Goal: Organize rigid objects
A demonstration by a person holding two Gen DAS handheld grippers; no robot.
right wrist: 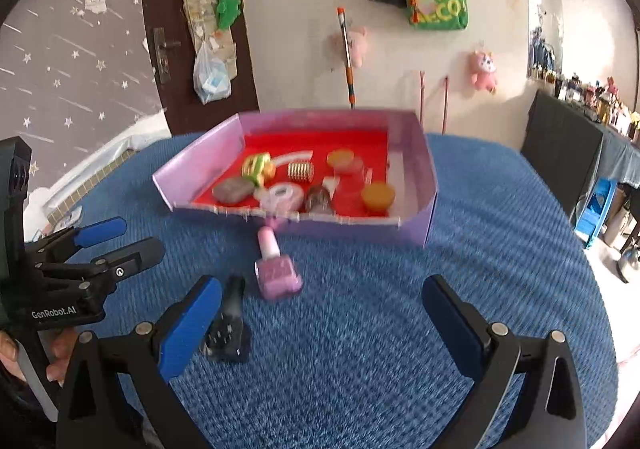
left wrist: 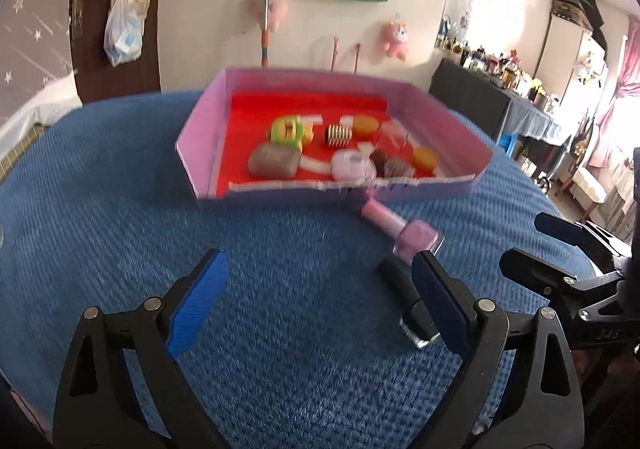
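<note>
While both tools, left tool [left wrist: 316, 281] and right tool [right wrist: 322, 307], gaped wide and empty, a pink glass nail-polish bottle [right wrist: 277, 269] lay on the blue-clothed table [right wrist: 480, 289], just near of the shallow pink cardboard tray [right wrist: 424, 165].

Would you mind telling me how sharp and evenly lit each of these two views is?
Left wrist view: motion blur smears the pink box and nail polish bottle; window glare washes out the right edge. Right wrist view: similarly soft, fisheye bending the blue cloth.
</note>
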